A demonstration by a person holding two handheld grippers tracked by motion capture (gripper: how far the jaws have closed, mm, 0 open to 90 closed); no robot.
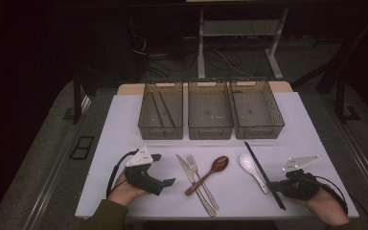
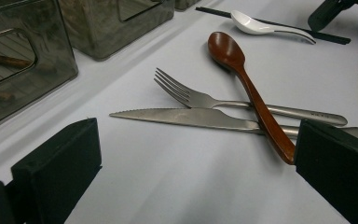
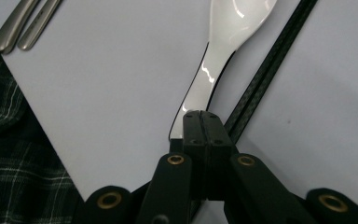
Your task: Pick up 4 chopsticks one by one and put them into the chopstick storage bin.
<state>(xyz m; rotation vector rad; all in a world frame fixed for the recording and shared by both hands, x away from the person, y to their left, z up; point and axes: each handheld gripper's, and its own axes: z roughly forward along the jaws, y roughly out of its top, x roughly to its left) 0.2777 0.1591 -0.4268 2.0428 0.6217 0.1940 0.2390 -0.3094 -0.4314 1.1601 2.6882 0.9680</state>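
Observation:
A white ceramic spoon (image 1: 247, 163) (image 3: 235, 18) lies on the white table, bowl away from me. Beside it runs a pair of black chopsticks (image 1: 252, 154) (image 3: 270, 70). My right gripper (image 1: 271, 187) (image 3: 200, 122) lies low at the table's front right. Its jaws are pressed together on the tail of the spoon's handle, which disappears at their tips. My left gripper (image 1: 163, 169) (image 2: 191, 177) rests at the front left, jaws wide open with nothing between them. Ahead of it lie a steel knife (image 2: 191, 116), a steel fork (image 2: 200, 99) and a brown wooden spoon (image 2: 242, 74) crossing both.
Three clear bins (image 1: 161, 127) (image 1: 210, 129) (image 1: 263, 128) stand in a row at the back of the table; the left one holds wooden chopsticks (image 1: 165, 108). The front table edge (image 1: 172, 216) runs close under both hands. A plaid sleeve (image 3: 14, 154) shows beside the right gripper.

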